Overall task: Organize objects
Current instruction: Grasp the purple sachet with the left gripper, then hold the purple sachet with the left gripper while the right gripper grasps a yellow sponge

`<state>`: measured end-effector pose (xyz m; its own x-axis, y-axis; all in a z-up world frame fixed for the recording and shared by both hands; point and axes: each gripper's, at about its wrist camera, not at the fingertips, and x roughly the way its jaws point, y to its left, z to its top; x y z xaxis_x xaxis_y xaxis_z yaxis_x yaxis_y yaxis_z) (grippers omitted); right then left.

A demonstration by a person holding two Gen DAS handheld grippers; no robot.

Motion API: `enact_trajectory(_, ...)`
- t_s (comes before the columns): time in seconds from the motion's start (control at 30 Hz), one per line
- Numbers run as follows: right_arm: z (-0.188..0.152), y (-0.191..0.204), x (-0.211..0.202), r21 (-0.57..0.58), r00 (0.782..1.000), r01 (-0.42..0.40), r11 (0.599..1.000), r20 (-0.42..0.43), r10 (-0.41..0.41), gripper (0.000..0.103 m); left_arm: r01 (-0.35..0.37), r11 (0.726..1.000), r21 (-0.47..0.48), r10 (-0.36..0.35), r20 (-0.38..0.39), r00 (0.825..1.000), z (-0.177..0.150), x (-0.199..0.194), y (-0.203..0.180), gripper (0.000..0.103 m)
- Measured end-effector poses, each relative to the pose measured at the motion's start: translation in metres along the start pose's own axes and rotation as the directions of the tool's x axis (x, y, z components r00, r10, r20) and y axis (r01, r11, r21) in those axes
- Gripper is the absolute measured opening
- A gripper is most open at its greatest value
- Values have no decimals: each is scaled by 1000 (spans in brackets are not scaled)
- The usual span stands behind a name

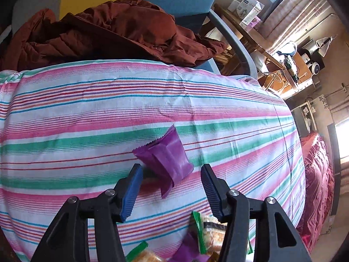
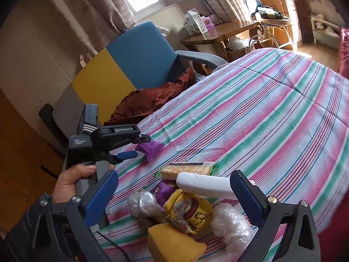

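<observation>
My left gripper (image 2: pixel 133 146) has white letters on its black top, and they look like "GenRobot.ai". Just behind that, a dark block (image 2: pixel 80 145) on the same gripper has two small lines of white print, too tiny for me to read. Far behind the gripper, the boxes (image 2: pixel 196 23) on the wooden desk (image 2: pixel 218 32) have print too, but it is too blurry. No other words can be read.
</observation>
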<state>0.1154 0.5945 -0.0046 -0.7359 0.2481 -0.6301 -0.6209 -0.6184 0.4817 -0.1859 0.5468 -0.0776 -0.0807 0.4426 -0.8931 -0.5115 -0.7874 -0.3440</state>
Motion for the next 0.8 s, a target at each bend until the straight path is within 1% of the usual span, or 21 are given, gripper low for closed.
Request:
enact_trajectory(0.13,0,-3,1,16,1000,-14,1000,-5,14,103,-36,999,-15,36,-24,999,9,24,-4,57)
enact_trajectory(0.17,1,-4,1,22,1000,-13,1000,-7,13,103,-54,999,-2,54,-32,998,10,30,-6,55)
enact_trajectory(0.2,1,-5,2,29,1000,-9,1000,-8,9,103,-72,997,20,73,-20,997,10,31,-7,53)
enact_trajectory(0.23,1,-7,3,37,1000,-7,999,-11,8,103,-96,994,46,96,-7,995,8,29,-9,42)
enact_trajectory(0.27,1,-9,3,47,1000,-8,999,-15,9,103,-112,991,74,113,-2,994,6,27,-9,41)
enact_trajectory(0.33,1,-12,5,60,1000,-10,998,-26,11,103,-121,986,113,122,2,993,-1,21,-3,40)
enact_trajectory(0.4,1,-13,7,70,999,-11,997,-34,14,103,-160,978,136,158,30,987,-12,8,9,39)
enact_trajectory(0.47,1,-15,9,81,999,-16,997,-41,20,103,-157,979,128,150,65,987,-24,-14,26,39)
enact_trajectory(0.53,2,-19,8,94,999,-5,996,-37,8,103,-177,977,115,167,97,981,-39,-38,41,39)
enact_trajectory(0.6,3,-24,8,108,999,6,994,-34,-3,103,-167,981,100,155,118,981,-51,-60,54,39)
enact_trajectory(0.7,3,-28,12,129,998,15,992,-54,-8,103,-163,983,84,149,146,978,-82,-92,72,39)
enact_trajectory(0.8,2,-24,13,107,998,39,994,-62,-32,103,-154,983,101,135,179,975,-114,-117,75,39)
